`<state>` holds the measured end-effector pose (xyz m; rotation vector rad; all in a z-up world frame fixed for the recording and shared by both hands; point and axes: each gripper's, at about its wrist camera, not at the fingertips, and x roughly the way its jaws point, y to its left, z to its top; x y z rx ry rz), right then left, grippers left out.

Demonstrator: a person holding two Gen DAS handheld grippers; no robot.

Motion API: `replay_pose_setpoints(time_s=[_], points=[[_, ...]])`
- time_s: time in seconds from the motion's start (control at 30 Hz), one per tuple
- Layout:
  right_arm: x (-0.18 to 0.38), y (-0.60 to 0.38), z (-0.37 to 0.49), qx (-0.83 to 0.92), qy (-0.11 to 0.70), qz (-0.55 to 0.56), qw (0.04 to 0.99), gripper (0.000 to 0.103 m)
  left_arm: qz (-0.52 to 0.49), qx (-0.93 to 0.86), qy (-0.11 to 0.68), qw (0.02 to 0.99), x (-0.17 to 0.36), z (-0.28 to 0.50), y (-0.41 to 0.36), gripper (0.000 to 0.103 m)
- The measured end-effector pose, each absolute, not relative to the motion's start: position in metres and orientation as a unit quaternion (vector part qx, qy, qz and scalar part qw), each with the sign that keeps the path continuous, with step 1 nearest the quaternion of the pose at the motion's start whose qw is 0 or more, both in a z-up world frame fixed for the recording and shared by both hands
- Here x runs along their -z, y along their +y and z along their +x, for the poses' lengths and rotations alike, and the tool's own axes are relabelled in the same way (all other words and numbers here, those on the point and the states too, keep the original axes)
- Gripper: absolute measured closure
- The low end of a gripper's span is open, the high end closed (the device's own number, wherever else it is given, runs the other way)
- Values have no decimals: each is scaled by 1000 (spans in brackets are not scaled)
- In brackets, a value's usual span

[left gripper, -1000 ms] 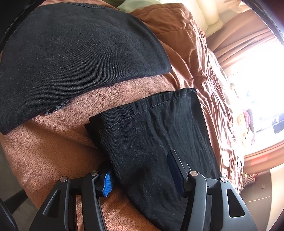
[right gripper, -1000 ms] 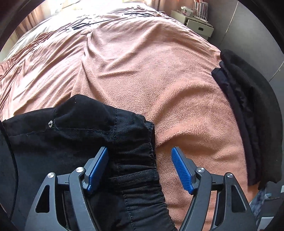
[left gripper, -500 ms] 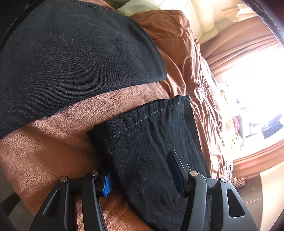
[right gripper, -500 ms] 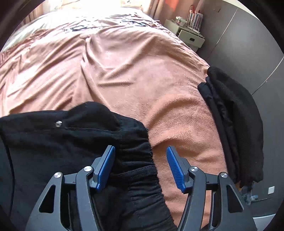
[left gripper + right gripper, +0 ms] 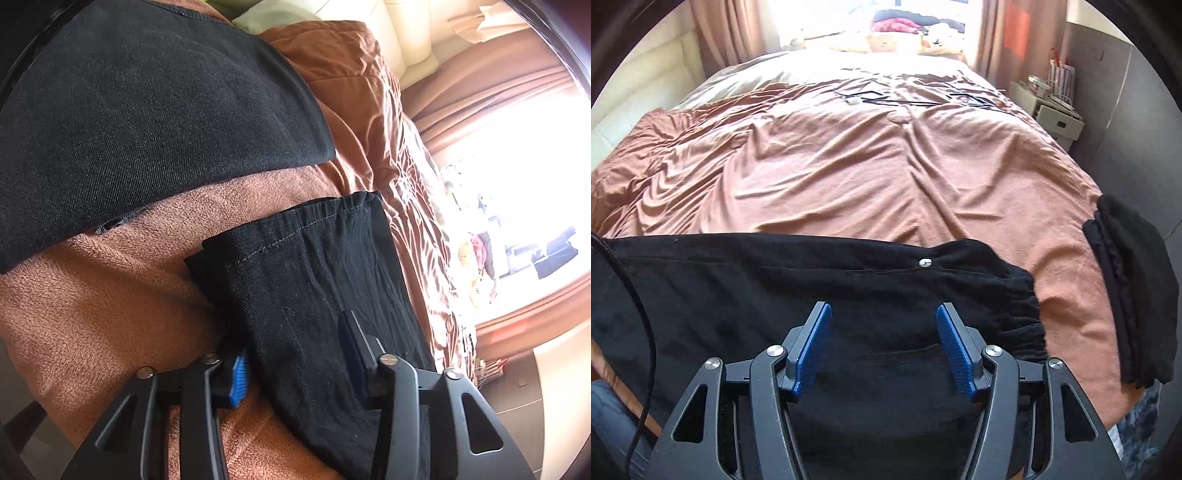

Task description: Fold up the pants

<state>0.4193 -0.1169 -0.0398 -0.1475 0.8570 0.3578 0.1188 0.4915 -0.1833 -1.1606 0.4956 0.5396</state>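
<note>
Both jaws stand released: left gripper [image 5: 295,354] over black pants [image 5: 314,280], right gripper [image 5: 882,347] above; brown blanket [image 5: 886,166], nightstand [image 5: 1058,120] at two o'clock.

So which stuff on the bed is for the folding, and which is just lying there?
For the folding:
- black pants
- left gripper, open around the leg hem
- right gripper, open over the waist end

Just lying there:
- folded dark clothes
- dark cloth
- cables
- bedside cabinet

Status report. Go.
Left gripper open, straddling pants hem edge. Right gripper open over waistband end. Pants flat on bed. Other folded clothes lie apart.
</note>
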Motion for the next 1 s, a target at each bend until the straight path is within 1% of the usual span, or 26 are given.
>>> replay_pose_setpoints(time_s=[0.03, 0.07, 0.13, 0.2, 0.3, 0.47, 0.53, 0.63, 0.73, 0.8, 0.87, 1.0], points=[[41, -113, 417, -188, 416, -68, 887, 58, -540, -246, 226, 773, 185, 118, 493, 69], [41, -110, 415, -199, 416, -69, 885, 58, -542, -247, 225, 771, 186, 118, 494, 74], [43, -95, 407, -222, 414, -74, 879, 58, -543, -248, 227, 769, 186, 118, 497, 91], [43, -85, 403, -250, 416, -75, 871, 59, -542, -242, 217, 775, 181, 117, 497, 95], [48, -67, 397, -287, 421, -74, 857, 61, -532, -231, 202, 790, 165, 118, 495, 96], [64, -38, 396, -337, 436, -77, 831, 74, -515, -202, 177, 814, 129, 127, 489, 97], [70, -24, 398, -355, 441, -75, 821, 76, -508, -192, 167, 823, 114, 132, 487, 97], [79, -7, 396, -376, 447, -73, 808, 77, -500, -177, 149, 835, 93, 138, 484, 98], [92, 14, 397, -391, 458, -70, 795, 82, -500, -167, 135, 839, 75, 144, 484, 98], [101, 25, 394, -396, 464, -69, 790, 82, -494, -164, 135, 843, 65, 149, 484, 98], [108, 34, 393, -401, 471, -66, 783, 86, -489, -158, 134, 847, 55, 153, 483, 99], [121, 45, 400, -394, 482, -47, 781, 87, -478, -148, 134, 855, 39, 160, 481, 99]])
